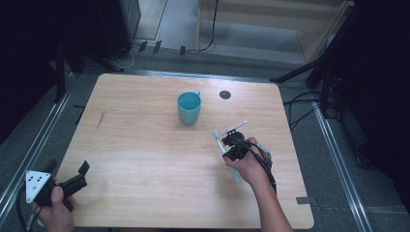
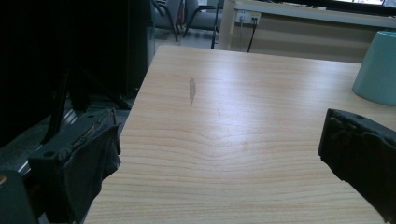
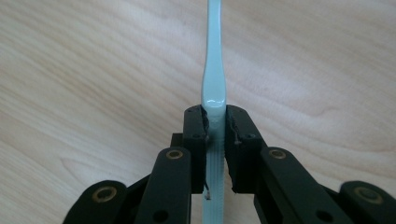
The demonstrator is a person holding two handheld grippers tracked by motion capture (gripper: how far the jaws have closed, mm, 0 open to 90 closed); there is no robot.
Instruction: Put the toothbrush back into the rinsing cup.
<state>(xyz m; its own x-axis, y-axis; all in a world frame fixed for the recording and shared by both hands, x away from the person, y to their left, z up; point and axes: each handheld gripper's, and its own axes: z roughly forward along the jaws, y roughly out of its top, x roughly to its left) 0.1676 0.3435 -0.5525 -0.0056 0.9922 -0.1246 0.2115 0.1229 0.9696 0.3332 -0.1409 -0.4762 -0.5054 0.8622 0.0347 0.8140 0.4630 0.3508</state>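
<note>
A pale blue toothbrush (image 3: 214,70) is clamped by its handle between the jaws of my right gripper (image 3: 215,122), just above the wood. In the high view the right gripper (image 1: 231,145) sits right of the table's middle, and the toothbrush (image 1: 218,141) points its head toward the far side. A teal cup (image 1: 188,107) stands upright beyond it, a short way to the left. My left gripper (image 1: 67,170) rests open at the near left corner, nothing between its fingers (image 2: 79,158). The cup (image 2: 377,70) appears at the far right of the left gripper view.
The wooden table (image 1: 145,159) has a dark round hole (image 1: 225,94) near its far edge and a small scratch (image 1: 100,119) on the left. Black stand legs and cables lie on the floor around the table.
</note>
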